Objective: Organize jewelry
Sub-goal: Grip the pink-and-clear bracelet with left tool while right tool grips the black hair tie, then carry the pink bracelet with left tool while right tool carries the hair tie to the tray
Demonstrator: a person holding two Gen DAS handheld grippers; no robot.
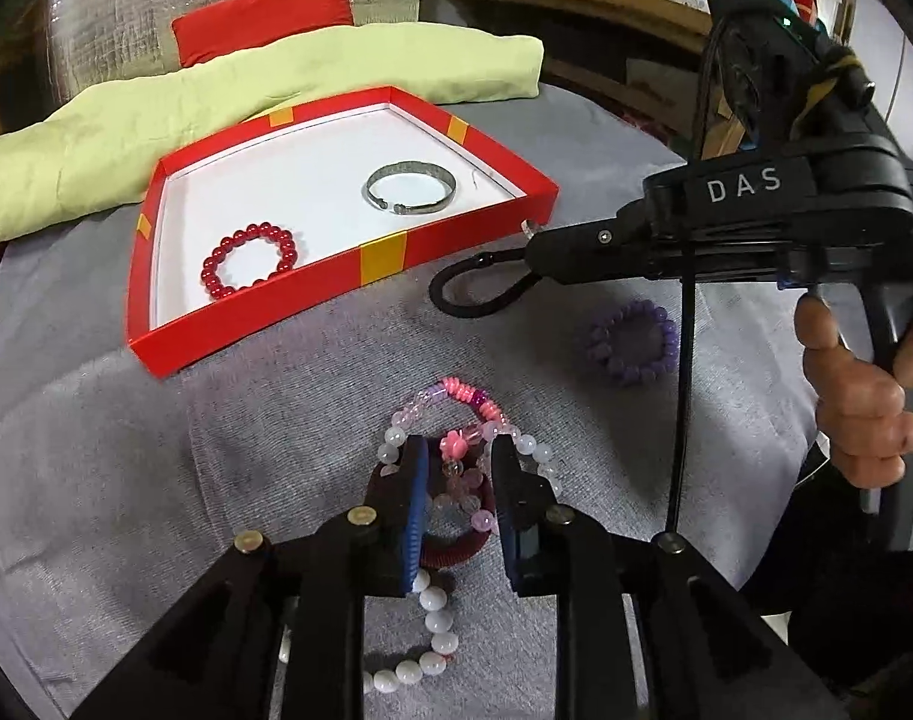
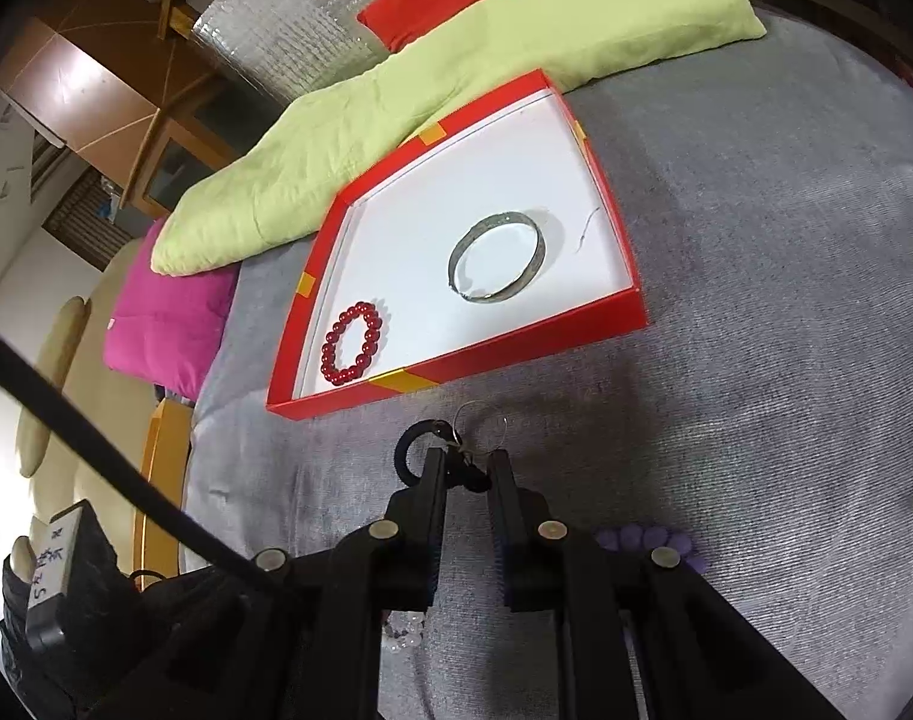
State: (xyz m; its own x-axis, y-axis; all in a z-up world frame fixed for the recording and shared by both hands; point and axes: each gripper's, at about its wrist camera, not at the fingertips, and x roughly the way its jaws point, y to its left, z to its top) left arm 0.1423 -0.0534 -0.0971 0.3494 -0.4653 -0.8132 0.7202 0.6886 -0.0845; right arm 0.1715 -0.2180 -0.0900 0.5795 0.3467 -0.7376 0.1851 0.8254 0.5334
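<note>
Left wrist view: looks forward and down along the left gripper (image 1: 459, 468), close above a heap of bracelets (image 1: 456, 480) on the grey cloth (image 1: 126, 450). The red box (image 1: 348, 276) lies ahead and to the left of the fingers; the right gripper (image 1: 486, 285) enters from the right, seen side-on.

Right wrist view: looks forward and down along the right gripper (image 2: 465, 471), near the cloth (image 2: 756, 420), with the box (image 2: 456, 372) just ahead of the fingertips.

Shared field: the box, the red beads (image 1: 249, 261) (image 2: 354, 351) and silver bangle (image 1: 411, 186) (image 2: 498, 255) inside it, the green cushion (image 1: 216, 102) (image 2: 456, 90) beyond, and the purple bracelet (image 1: 633, 342) (image 2: 648, 540).
</note>
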